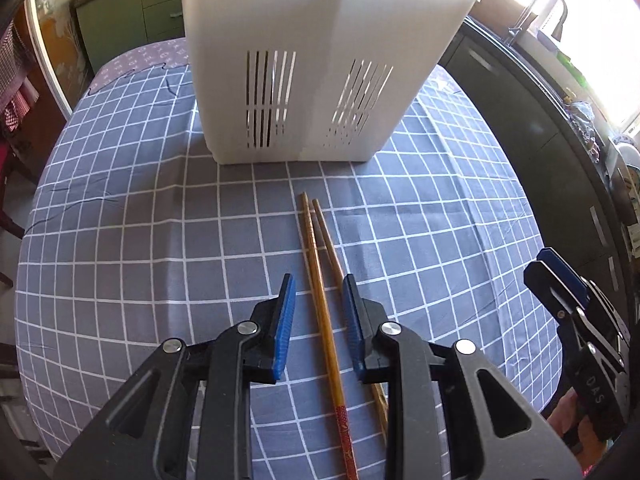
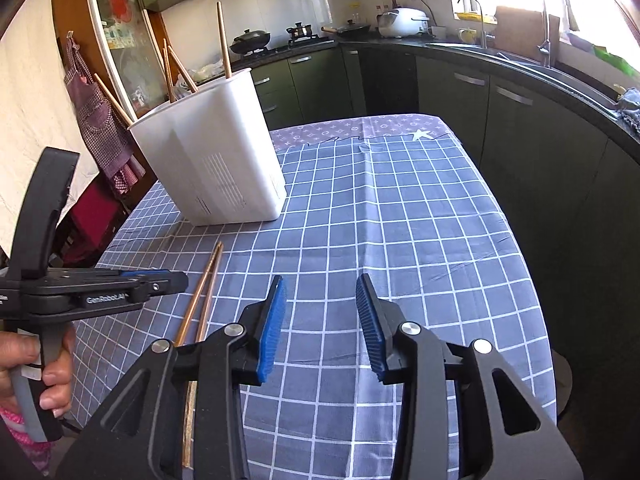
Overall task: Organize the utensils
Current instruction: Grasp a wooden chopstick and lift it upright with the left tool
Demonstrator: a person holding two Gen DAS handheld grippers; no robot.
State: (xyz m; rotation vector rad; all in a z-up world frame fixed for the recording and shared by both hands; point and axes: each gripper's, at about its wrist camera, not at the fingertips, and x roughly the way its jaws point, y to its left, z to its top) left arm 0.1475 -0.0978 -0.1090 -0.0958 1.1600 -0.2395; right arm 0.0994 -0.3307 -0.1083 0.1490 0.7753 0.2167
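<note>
The left claw (image 1: 318, 320), spread wide, straddles the chopsticks (image 1: 316, 264) on the desk (image 1: 160, 240), probably to pinch both; the right claw (image 2: 320, 320) waits released and empty.

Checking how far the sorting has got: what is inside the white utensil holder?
Several wooden chopsticks stick up out of the white utensil holder, leaning at different angles. Its opaque walls hide their lower ends and anything shorter inside. Two chopsticks lie on the tablecloth.
</note>
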